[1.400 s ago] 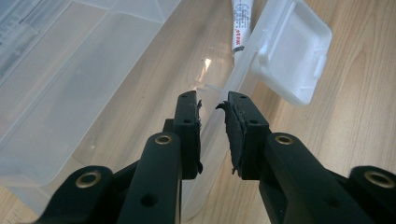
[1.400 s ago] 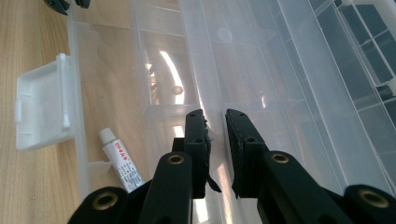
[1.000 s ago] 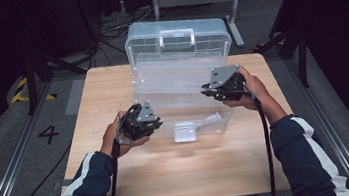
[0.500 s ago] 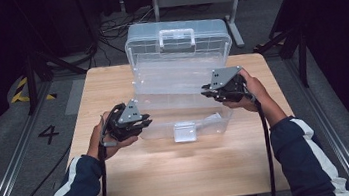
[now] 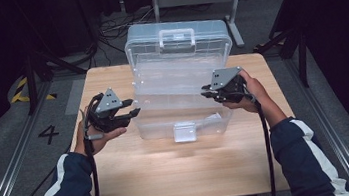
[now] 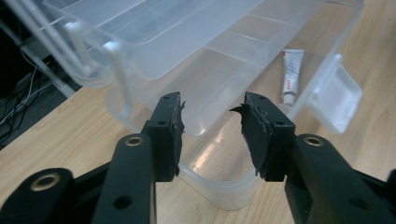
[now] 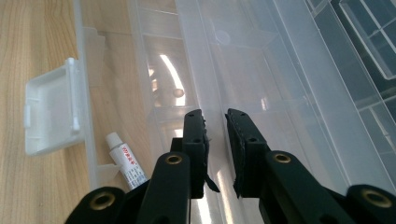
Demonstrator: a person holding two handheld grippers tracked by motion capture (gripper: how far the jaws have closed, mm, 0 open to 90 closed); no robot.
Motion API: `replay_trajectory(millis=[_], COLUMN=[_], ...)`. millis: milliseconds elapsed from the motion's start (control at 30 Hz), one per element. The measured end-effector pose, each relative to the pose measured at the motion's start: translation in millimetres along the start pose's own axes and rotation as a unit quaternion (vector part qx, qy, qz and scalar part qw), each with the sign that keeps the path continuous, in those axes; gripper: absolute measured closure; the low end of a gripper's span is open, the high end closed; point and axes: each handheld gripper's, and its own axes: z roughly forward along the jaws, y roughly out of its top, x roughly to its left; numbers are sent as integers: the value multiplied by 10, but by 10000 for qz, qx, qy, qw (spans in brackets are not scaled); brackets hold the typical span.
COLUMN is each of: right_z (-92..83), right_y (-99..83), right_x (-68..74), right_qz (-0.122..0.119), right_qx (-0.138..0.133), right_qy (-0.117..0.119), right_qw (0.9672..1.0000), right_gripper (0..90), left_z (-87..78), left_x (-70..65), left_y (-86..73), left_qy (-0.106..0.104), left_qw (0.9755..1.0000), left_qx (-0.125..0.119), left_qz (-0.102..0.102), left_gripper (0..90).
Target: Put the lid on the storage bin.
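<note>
A clear plastic toolbox [image 5: 165, 124] stands open on the wooden table [image 5: 182, 177], its lid [image 5: 178, 42] upright at the back. A clear inner tray [image 5: 181, 84] sits raised over the base. My right gripper [image 5: 205, 92] is at the tray's right end; in the right gripper view it [image 7: 214, 116] is shut on the tray's rim [image 7: 210, 70]. My left gripper [image 5: 132, 108] hovers just left of the box, open and empty; in the left gripper view it [image 6: 212, 102] faces the box's near corner. A small white tube [image 6: 292, 77] [image 7: 126, 158] lies on the box's floor.
The box's front latch [image 5: 185, 131] [image 7: 51, 112] hangs open toward me. The lid carries a handle [image 5: 175, 40]. Bare table lies in front of the box and on both sides. Dark floor, cables and stands surround the table.
My left gripper has drawn back leftward from the box's left side, staying open. The right gripper and the tray have not moved.
</note>
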Motion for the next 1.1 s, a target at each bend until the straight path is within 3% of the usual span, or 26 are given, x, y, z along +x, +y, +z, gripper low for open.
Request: replay_trajectory(millis=[100,233,400,500,600,733,867,1100], right_z=[4,1,7,7,4,1,-2,0], right_y=[7,-2,1,2,-1,-9,-13,-16], right_x=[5,4,11,12,14,18,23,34], right_qz=[-30,-12,-5,-13,-8,3,-2,-1], right_qx=[14,-5,-22,-20,-15,-33,-28,-35], right_qy=[-9,-8,-33,-31,-36,-49,-57,-77], right_qw=[10000,10000,10000,10000,10000,10000,10000,10000], right_gripper=[783,782,780,780,779,778,776,774], left_z=[29,19,-1,13,30,90,135,275], left_x=[90,221,371,420,467,500,539,610], left_y=[-44,-102,-112,-59,9,80,129,177], left_qy=[113,272,443,565,549,530,624,566], left_qw=[9998,9984,9942,9935,9927,9937,9928,9922], left_qx=[38,-136,-446,-465,-588,-514,-576,-581], left_qz=[-156,-477,-876,-867,-899,-843,-850,-948], left_gripper=[541,524,552,581,633,781,888,899])
